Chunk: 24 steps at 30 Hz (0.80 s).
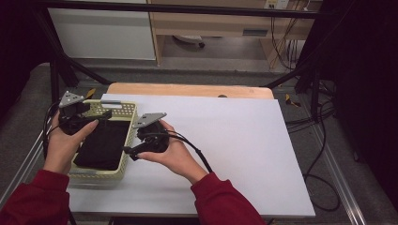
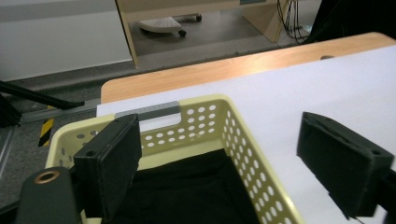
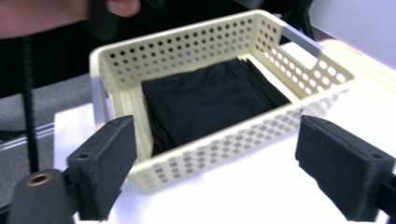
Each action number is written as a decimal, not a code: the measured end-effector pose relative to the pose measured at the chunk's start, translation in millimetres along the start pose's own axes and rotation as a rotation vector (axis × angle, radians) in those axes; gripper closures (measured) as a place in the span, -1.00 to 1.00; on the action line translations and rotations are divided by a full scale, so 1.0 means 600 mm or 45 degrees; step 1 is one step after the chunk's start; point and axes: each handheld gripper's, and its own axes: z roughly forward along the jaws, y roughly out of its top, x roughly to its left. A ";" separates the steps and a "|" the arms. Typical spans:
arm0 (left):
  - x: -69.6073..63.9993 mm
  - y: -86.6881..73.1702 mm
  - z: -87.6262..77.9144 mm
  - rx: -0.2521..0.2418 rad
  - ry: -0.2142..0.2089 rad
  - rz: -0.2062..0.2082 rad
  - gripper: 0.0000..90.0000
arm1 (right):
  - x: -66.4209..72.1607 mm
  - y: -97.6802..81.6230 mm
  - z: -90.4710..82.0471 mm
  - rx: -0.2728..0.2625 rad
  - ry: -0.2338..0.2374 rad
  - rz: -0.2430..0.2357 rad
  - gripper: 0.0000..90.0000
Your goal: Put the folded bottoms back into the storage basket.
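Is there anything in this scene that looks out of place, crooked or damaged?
Nothing stands out. The black cloth lies folded flat inside the yellow basket, which sits upright at the left edge of the white table. Both grippers, left and right, are open with nothing between their jaws.

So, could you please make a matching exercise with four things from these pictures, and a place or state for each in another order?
Things:
1. black cloth
2. basket
3. left gripper
4. white sheet

Places or states:
a. covers most of the wooden table top
b. lies folded inside the basket
c. stands at the left edge of the white sheet
d. jaws open, nothing between them

Pairs: 1-b, 2-c, 3-d, 4-a
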 end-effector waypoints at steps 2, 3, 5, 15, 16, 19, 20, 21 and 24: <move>-0.007 -0.002 -0.005 -0.003 -0.003 0.006 -0.70 | -0.004 -0.006 -0.009 0.010 -0.018 0.001 -0.76; -0.010 -0.002 -0.007 -0.008 -0.005 0.008 -0.71 | -0.007 -0.008 -0.015 0.013 -0.022 0.004 -0.78; -0.018 -0.002 -0.014 -0.021 -0.011 0.009 -0.73 | -0.014 -0.013 -0.025 0.009 -0.039 0.011 -0.80; -0.055 -0.023 -0.031 -0.057 -0.036 0.035 -0.86 | -0.045 -0.026 -0.063 -0.001 -0.138 0.072 -0.92; -0.059 -0.026 -0.032 -0.058 -0.039 0.038 -0.86 | -0.048 -0.027 -0.067 -0.002 -0.141 0.073 -0.92; -0.070 -0.036 -0.038 -0.067 -0.056 0.028 -0.86 | -0.055 -0.030 -0.077 -0.009 -0.158 0.073 -0.94; -0.073 -0.039 -0.040 -0.075 -0.056 0.021 -0.86 | -0.058 -0.031 -0.080 -0.013 -0.164 0.072 -0.93; -0.075 -0.043 -0.041 -0.081 -0.062 0.012 -0.86 | -0.060 -0.031 -0.083 -0.014 -0.172 0.074 -0.93; -0.085 -0.059 -0.044 -0.100 -0.086 -0.015 -0.85 | -0.067 -0.034 -0.095 -0.029 -0.178 0.078 -0.93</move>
